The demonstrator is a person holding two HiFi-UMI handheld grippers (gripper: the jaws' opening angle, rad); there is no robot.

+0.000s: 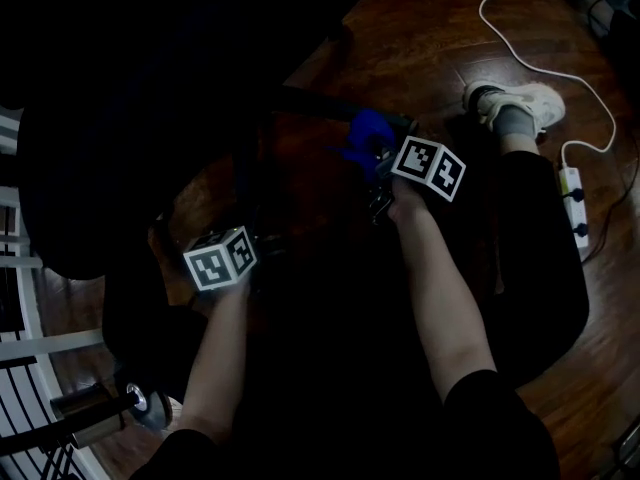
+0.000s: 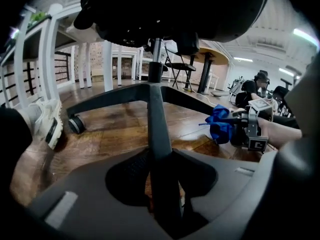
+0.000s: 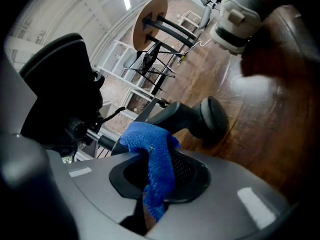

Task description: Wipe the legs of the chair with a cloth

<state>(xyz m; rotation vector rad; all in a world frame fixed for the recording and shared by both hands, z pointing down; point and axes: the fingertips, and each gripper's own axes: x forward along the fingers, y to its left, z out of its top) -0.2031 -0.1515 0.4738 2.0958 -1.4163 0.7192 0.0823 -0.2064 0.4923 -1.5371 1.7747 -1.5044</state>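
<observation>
The black chair base stands on the wood floor, seen from under the seat. One chair leg (image 2: 155, 119) runs straight between the jaws of my left gripper (image 2: 162, 161). Thin slivers of floor show on both sides of the leg, so the jaws stand open around it. My right gripper (image 3: 157, 159) is shut on a blue cloth (image 3: 152, 154), which hangs bunched from its jaws. Just beyond the cloth lies another leg (image 3: 172, 115) ending in a caster (image 3: 211, 118). In the dark head view the cloth (image 1: 365, 136) sits ahead of the right gripper (image 1: 380, 168), with the left gripper (image 1: 255, 236) lower left.
A person's foot in a white shoe (image 1: 515, 108) rests on the floor to the right, beside a white cable (image 1: 520, 58) and power strip (image 1: 573, 193). Another shoe (image 2: 47, 121) and a caster (image 2: 76, 125) lie left. White railing (image 1: 20, 338) stands at the left.
</observation>
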